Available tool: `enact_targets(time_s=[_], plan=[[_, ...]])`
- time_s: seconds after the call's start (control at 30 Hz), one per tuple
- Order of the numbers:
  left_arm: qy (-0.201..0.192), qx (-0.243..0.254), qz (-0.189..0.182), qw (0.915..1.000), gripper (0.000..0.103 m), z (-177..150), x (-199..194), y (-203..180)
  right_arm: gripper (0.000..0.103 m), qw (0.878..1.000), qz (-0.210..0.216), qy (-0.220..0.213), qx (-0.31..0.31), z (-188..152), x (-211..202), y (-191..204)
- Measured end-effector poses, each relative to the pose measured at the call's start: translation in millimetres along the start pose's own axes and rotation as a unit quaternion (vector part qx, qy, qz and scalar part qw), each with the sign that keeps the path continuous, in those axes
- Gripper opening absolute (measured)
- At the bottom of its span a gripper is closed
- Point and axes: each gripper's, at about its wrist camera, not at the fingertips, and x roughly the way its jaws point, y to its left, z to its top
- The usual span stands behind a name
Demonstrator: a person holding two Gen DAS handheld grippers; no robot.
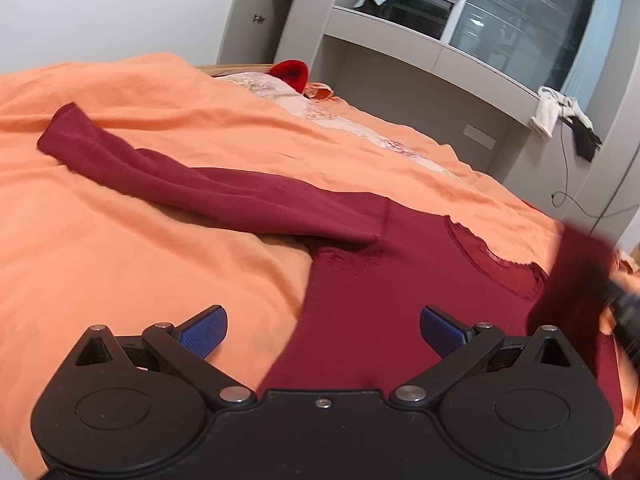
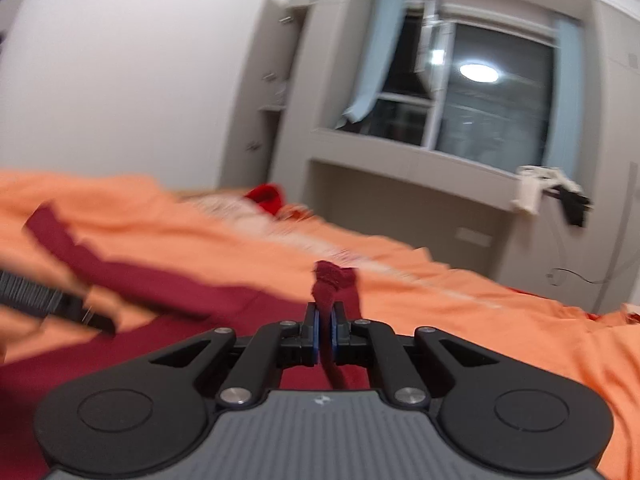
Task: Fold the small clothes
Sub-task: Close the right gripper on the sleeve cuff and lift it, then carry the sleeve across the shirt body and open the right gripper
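Note:
A dark red long-sleeved top lies on an orange bedspread, one sleeve stretched out to the far left. My left gripper is open and empty, just above the top's body near its left edge. My right gripper is shut on a bunched fold of the top's other sleeve and holds it lifted. That lifted cloth shows blurred at the right of the left wrist view. The left gripper shows blurred at the left of the right wrist view.
A bright red item and a pale patterned cloth lie at the far end of the bed. Behind stand a grey window ledge with clothes hanging off it, a cable, and a wardrobe.

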Motion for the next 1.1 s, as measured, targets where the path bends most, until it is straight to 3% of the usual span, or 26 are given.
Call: enact_targets(time_s=[0.37,0.47,0.53,0.7,0.8,0.9,1.0,1.1], plan=[[-0.006,-0.025,0.010,0.9996,0.102,5.9,2.0,11.4,0.010,0.988,0.106,0.082,-0.080,-49.8,-9.9,60.1],[-0.005,-0.018,0.010,0.9998,0.102,4.2,4.4,7.9,0.024,0.983,0.129,0.087,-0.098,-53.1,-16.7,61.2],[-0.003,-0.008,0.003,1.0000,0.102,2.1,6.3,4.1,0.039,0.981,0.143,0.086,-0.100,-52.0,-26.1,59.0],[0.004,0.010,-0.025,0.9996,0.102,-3.8,13.8,-7.1,0.070,0.981,0.155,0.089,-0.077,-61.8,-61.0,26.2],[0.005,0.027,-0.040,0.9988,0.102,-7.6,17.5,-16.4,0.083,0.986,0.125,0.090,-0.057,-72.7,-84.2,-7.0],[0.006,0.055,-0.046,0.9974,0.102,-14.5,23.1,-30.4,0.092,0.994,0.065,0.085,-0.033,-84.9,-105.4,-45.2],[0.013,0.080,-0.029,0.9963,0.102,-23.0,30.9,-42.8,0.103,0.996,-0.017,0.084,-0.002,-96.3,-117.3,-86.8],[0.027,0.106,0.009,0.9939,0.102,-31.5,41.8,-52.8,0.103,0.987,-0.120,0.103,0.007,-112.5,-118.2,-122.4]])
